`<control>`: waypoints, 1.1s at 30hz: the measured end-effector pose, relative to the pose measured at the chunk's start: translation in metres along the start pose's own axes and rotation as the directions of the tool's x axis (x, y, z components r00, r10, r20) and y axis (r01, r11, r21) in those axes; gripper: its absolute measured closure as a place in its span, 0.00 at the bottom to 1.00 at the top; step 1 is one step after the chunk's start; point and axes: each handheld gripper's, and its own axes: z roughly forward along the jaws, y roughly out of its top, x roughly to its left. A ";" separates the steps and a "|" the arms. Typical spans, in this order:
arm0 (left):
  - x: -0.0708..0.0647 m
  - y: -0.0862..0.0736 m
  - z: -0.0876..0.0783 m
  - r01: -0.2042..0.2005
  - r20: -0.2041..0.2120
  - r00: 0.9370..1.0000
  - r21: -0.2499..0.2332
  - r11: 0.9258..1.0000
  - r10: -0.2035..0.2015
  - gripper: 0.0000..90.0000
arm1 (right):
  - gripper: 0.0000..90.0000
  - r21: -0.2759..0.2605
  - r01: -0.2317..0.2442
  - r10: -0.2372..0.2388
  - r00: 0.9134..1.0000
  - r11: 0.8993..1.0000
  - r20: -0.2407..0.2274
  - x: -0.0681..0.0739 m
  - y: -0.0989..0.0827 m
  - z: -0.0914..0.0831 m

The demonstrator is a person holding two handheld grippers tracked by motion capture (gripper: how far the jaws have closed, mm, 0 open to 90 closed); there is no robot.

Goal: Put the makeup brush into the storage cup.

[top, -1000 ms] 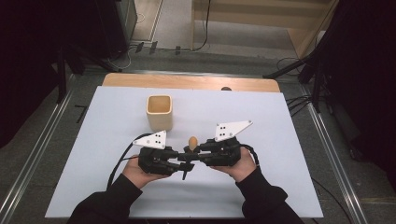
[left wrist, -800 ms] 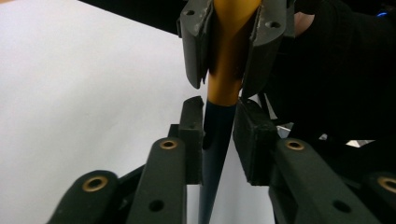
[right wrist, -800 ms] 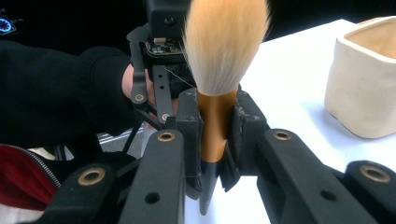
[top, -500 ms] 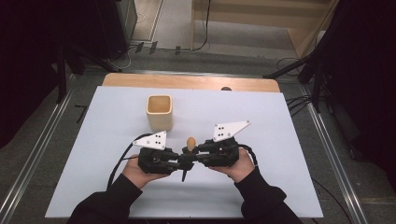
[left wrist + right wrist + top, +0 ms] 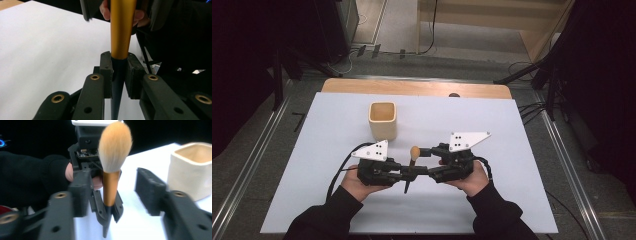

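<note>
Gold and black, the brush [image 5: 412,165] stands between the two tools near the middle of the tabletop [image 5: 312,150], closer to its near edge than to its far one. Its tan bristles point toward the cup [image 5: 382,120], which sits a little further toward the far edge.

Over the last second the right tool [image 5: 117,190] has let go: half a second ago it sat closed in on the brush, and now its jaws are spread wide on either side of the gold ferrule, touching nothing. The left tool [image 5: 119,75] is pinching the black handle just below the ferrule, so the brush has passed from right to left. My reading is that the handover is done and the left hand [image 5: 357,182] alone would carry the brush on, probably toward the cup.

Some things stay unclear. From above, the tools and their grey plates cover most of the handle, so the grip itself cannot be judged there. In the left gripper view the bristles are cut off at the top and the handle's tip runs out of the bottom. The cup is cropped at the right edge of the right gripper view. I cannot tell whether anything lies inside it.
</note>
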 end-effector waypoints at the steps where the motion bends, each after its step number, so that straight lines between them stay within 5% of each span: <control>1: 0.000 0.000 -0.001 0.001 -0.001 1.000 -0.002 1.000 -0.001 0.88 | 0.42 -0.010 0.000 0.000 1.000 1.000 0.010 0.000 -0.001 -0.002; 11: 0.003 -0.001 -0.010 0.010 -0.018 1.000 -0.011 1.000 -0.010 0.88 | 0.30 -0.036 0.036 -0.033 0.996 0.999 0.081 0.001 -0.015 -0.011; 16: 0.005 -0.001 -0.014 0.014 -0.029 0.999 -0.013 1.000 -0.015 0.88 | 0.25 -0.032 0.080 -0.074 0.985 0.996 0.154 -0.002 -0.025 -0.012; 33: 0.007 -0.003 -0.027 0.028 -0.061 0.998 -0.015 0.999 -0.029 0.88 | 0.22 -0.056 0.045 -0.030 0.969 0.997 0.243 -0.007 -0.044 -0.033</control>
